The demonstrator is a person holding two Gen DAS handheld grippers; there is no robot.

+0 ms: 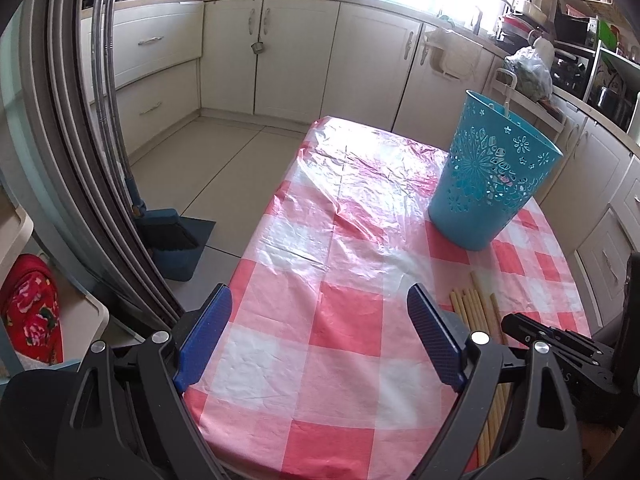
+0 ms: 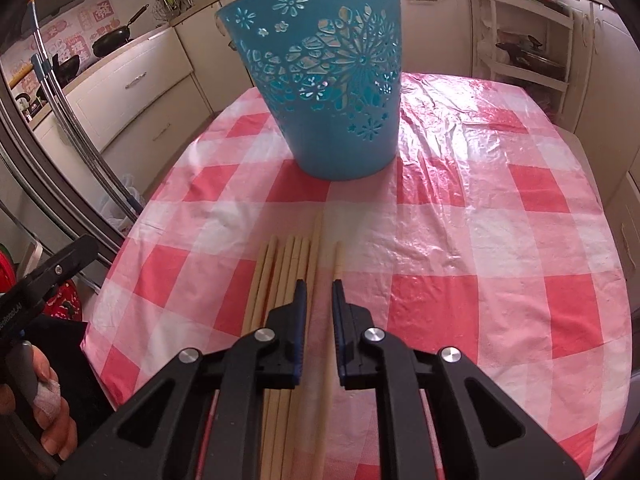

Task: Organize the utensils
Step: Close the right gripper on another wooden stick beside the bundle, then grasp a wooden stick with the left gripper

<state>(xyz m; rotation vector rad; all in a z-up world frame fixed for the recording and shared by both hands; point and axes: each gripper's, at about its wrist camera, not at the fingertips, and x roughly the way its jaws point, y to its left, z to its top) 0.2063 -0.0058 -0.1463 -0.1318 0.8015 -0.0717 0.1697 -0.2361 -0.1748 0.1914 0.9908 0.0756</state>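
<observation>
Several pale wooden chopsticks [image 2: 288, 268] lie side by side on the red-and-white checked tablecloth [image 2: 480, 240], pointing toward a blue cut-out plastic basket [image 2: 320, 80] standing upright behind them. One chopstick [image 2: 338, 258] lies slightly apart on the right. My right gripper [image 2: 319, 292] hovers over the chopsticks, jaws narrowly open, nothing held. My left gripper [image 1: 320, 308] is wide open and empty over the cloth, left of the chopsticks [image 1: 472, 304]. The basket [image 1: 488, 176] is at its far right.
The table's left edge drops to a tiled floor [image 1: 208, 160] with a blue dustpan and broom [image 1: 172, 236]. White kitchen cabinets [image 1: 296, 52] line the back. Metal poles [image 2: 80, 152] stand to the left of the table.
</observation>
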